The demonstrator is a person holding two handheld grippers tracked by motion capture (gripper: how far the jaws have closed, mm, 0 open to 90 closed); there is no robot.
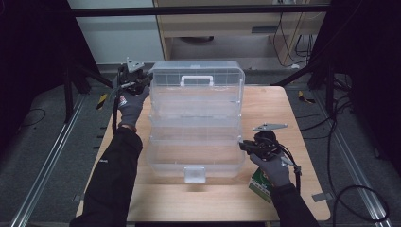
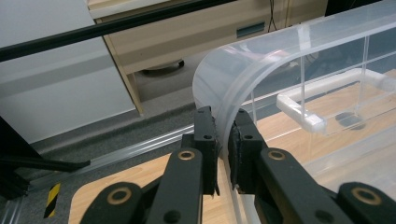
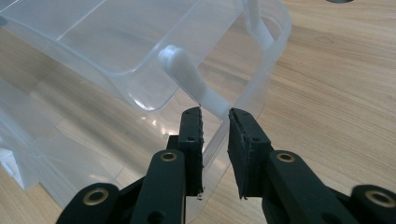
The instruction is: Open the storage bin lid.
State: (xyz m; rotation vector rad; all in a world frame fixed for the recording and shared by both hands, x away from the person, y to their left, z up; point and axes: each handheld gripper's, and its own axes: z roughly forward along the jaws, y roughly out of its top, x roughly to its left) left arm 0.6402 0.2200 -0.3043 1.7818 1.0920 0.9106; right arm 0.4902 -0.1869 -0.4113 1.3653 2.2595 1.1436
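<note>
Dark surroundings ring a pale wooden table (image 1: 302,113) in the middle of the high view, with grey floor, metal rails and loose cables at the edges and a light wooden cabinet (image 1: 236,23) across the top of the frame.

A clear plastic tiered organiser box (image 1: 196,123) stands fanned open at the centre of the table, its lid with a white handle (image 1: 196,79) at the upper end and a white latch (image 1: 195,174) at the lower end. Because the plastic is see-through, its trays blur into one another and their dividers are hard to separate. A green-and-white packet (image 1: 260,184) at the lower right is mostly covered by the right hand. Both sleeves are cut off by the bottom edge.

In the left gripper view, the left gripper (image 2: 223,135) has its jaws almost together, with the curved corner rim of the lid running between them; the pads appear to press on it (the far pad's contact is partly hidden by the rim). In the high view it sits at the box's upper left corner (image 1: 142,78).

The right gripper (image 3: 215,116) is at the box's lower right side (image 1: 243,145). Its jaws stand a little apart around the wall of a lower tray and a white hinge arm (image 3: 196,84); whether the pads actually pinch the plastic I cannot tell.
</note>
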